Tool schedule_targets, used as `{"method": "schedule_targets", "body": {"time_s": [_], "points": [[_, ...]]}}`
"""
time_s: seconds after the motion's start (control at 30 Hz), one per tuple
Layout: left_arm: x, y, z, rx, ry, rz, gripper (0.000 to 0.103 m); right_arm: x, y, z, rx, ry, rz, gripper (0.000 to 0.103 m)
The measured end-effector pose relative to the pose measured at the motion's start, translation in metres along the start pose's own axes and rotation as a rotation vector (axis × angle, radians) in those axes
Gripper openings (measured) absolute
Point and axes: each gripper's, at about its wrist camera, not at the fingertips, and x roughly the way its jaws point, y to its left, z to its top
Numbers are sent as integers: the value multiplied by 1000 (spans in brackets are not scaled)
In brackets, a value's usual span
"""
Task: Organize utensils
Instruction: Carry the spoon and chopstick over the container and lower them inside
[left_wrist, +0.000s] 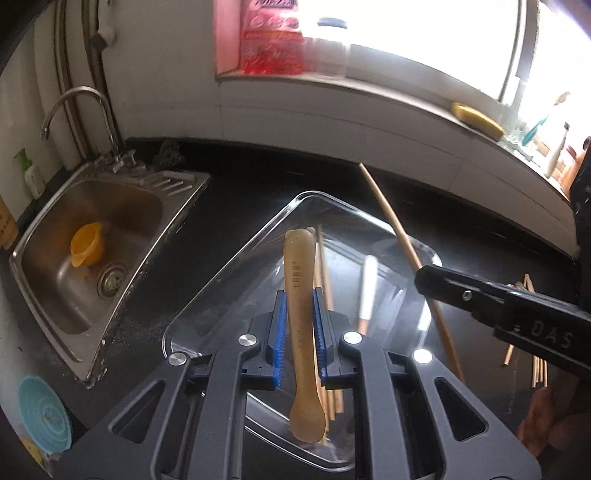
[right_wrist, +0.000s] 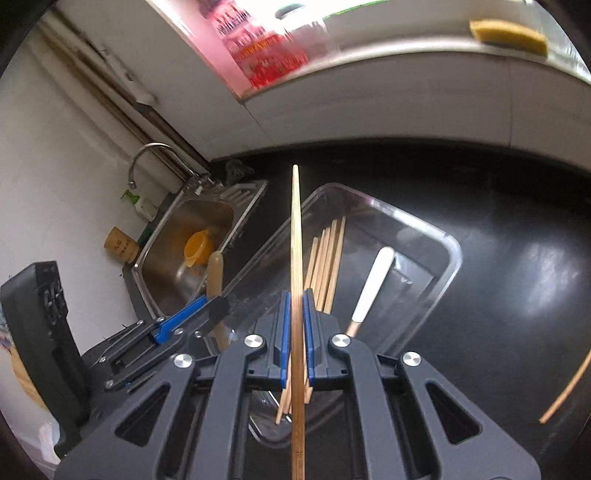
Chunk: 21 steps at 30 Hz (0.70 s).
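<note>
Two grippers: both are seen above the clear tray (left_wrist: 236, 258), which is placed on the black counter (right_wrist: 498, 229).
Left gripper (left_wrist: 298, 332): its blue pads are clamped on the handle of a tan spoon (left_wrist: 300, 295); the spoon is held along the fingers, over the tray's left part.
Right gripper (right_wrist: 296, 332): its jaws are pressed together on one long chopstick (right_wrist: 296, 240), which is pointed forward past the tray's far rim.
Clear tray, contents: a bundle of chopsticks (right_wrist: 327, 258) is laid along the middle; a white-handled utensil (right_wrist: 371, 288) is laid beside it, nearer the right wall.
Counter, right edge: some loose chopsticks (left_wrist: 537, 365) are left outside the tray.
Sink (left_wrist: 122, 206): it is set in the counter at the left of the tray; an orange cup (left_wrist: 86, 249) is lying inside, near the drain.
Window ledge: a yellow sponge (right_wrist: 508, 35) is placed there.
</note>
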Motion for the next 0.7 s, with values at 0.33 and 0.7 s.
{"method": "schedule_targets", "body": {"time_s": [0.33,0.7], "points": [[50,9,2,-6,87,-45,13,54,-7,5,59,70,-38,8],[73,20,1,-24,127,-53,15,76,-12,19,65,123,-93,8]]}}
